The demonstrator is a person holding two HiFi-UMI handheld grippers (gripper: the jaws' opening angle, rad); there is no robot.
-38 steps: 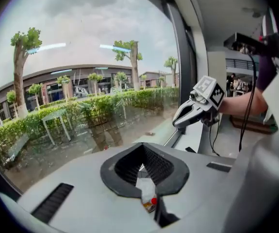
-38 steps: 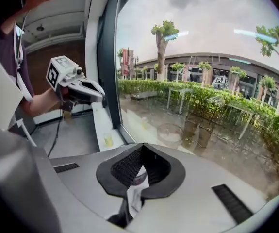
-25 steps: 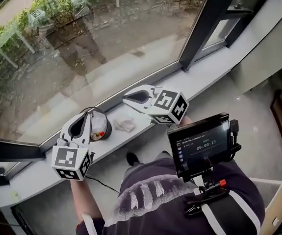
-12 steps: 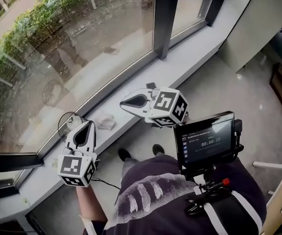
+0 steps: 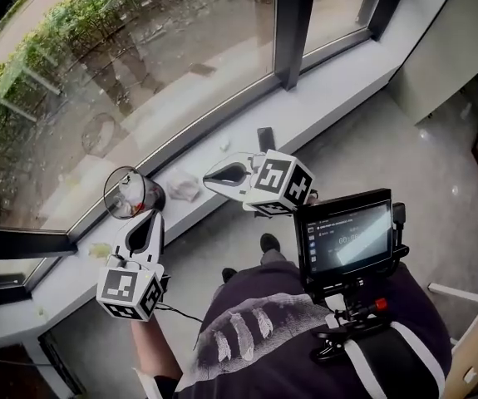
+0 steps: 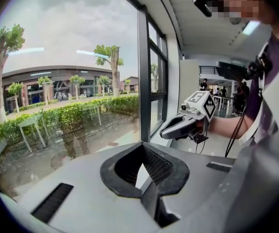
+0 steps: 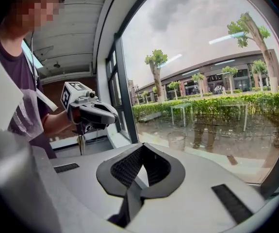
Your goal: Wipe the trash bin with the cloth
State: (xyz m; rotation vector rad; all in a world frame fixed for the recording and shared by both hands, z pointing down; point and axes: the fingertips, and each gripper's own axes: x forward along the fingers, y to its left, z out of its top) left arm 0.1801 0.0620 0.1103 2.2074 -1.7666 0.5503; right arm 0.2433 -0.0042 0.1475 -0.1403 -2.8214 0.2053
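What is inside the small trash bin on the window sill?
Pale and reddish scraps show inside the trash bin, too small to identify. Its floor is hidden beneath them.

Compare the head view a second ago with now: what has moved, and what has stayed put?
The left gripper, which overlapped the bin, has drawn back; its tip now sits just short of it. The right gripper has shifted from beyond the cloth to its right. Nothing was taken or released: both grippers stay shut and empty. Bin and cloth remain side by side on the sill.
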